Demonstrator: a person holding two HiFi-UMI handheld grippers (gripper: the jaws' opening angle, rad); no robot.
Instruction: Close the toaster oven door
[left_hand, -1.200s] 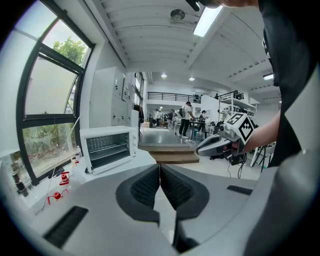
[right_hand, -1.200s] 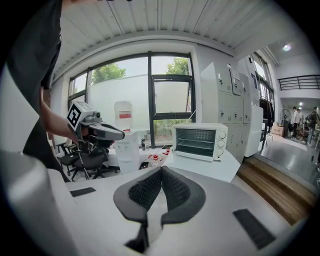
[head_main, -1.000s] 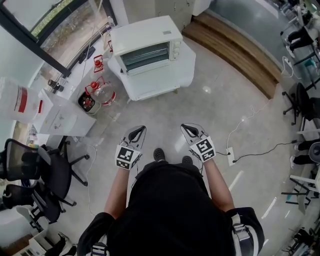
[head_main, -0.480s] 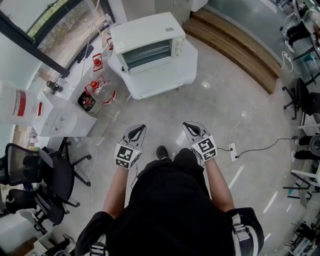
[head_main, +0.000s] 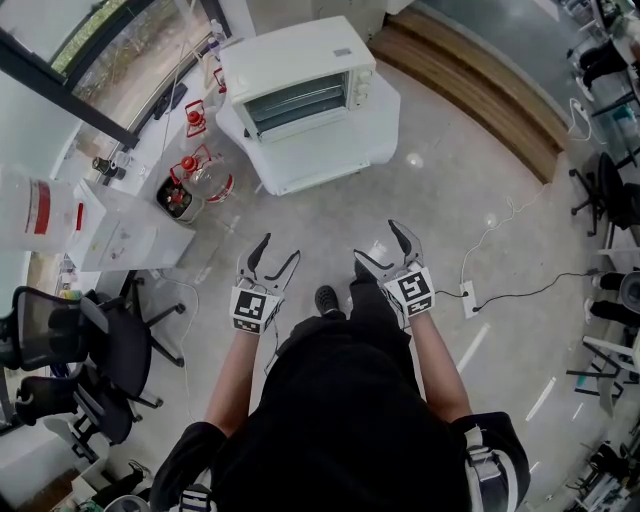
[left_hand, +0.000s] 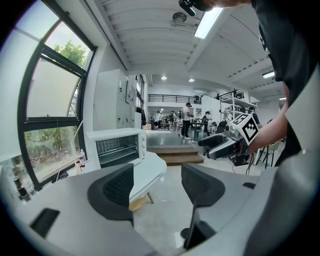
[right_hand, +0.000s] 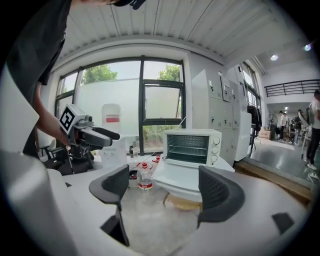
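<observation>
Daylight from a tall window (head_main: 130, 50) falls across a pale floor (head_main: 440, 200) where a person (head_main: 340, 420) stands, a gripper in each hand held out in front. The left gripper (head_main: 280, 248) has its jaws opening, the two dark pads standing well apart with only floor and a corner of the table showing between them; nothing is in its grasp. The right gripper (head_main: 378, 242) is likewise opening, its pads spread wide and bare, and through the gap its own view looks toward the toaster oven (head_main: 298, 72). That white toaster oven stands well ahead of both grippers, on a low white table (head_main: 330, 150), its front turned toward the person, its knobs in a column at the right side of the front. Wire racks show in the dark front opening; whether the door hangs down or stands up against the front cannot be told from this far off. Left of the table, on the floor, sit a clear bottle with a red cap (head_main: 207, 186) and a few smaller red-topped containers, beside a white box (head_main: 120, 235). A black office chair (head_main: 95, 345) stands at the person's left, a wooden step (head_main: 470, 85) runs behind the table on the right, and a white power strip (head_main: 467, 299) with its cable lies on the floor near the right gripper
</observation>
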